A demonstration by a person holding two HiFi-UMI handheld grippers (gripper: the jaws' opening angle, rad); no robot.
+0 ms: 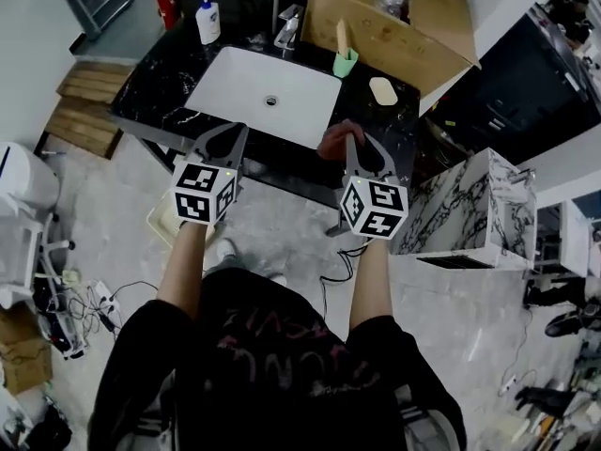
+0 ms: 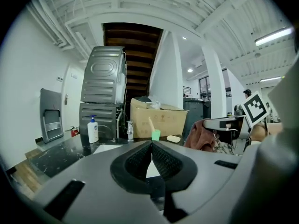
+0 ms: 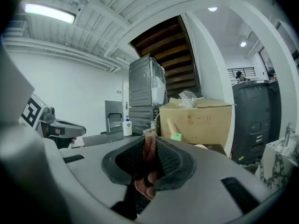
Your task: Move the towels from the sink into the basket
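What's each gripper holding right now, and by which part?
The right gripper pinches a reddish-brown towel by a bunched fold; which edge can't be told. The left gripper is shut on nothing.

Soap bottle (image 1: 208,19) and green cup (image 1: 345,62) on counter (image 1: 160,73); cardboard box (image 1: 404,40).

Bright, even indoor light from ceiling strip lights (image 3: 49,13); soft shadows; heavy fisheye warp w/ black corners in gripper views; foreground soft.
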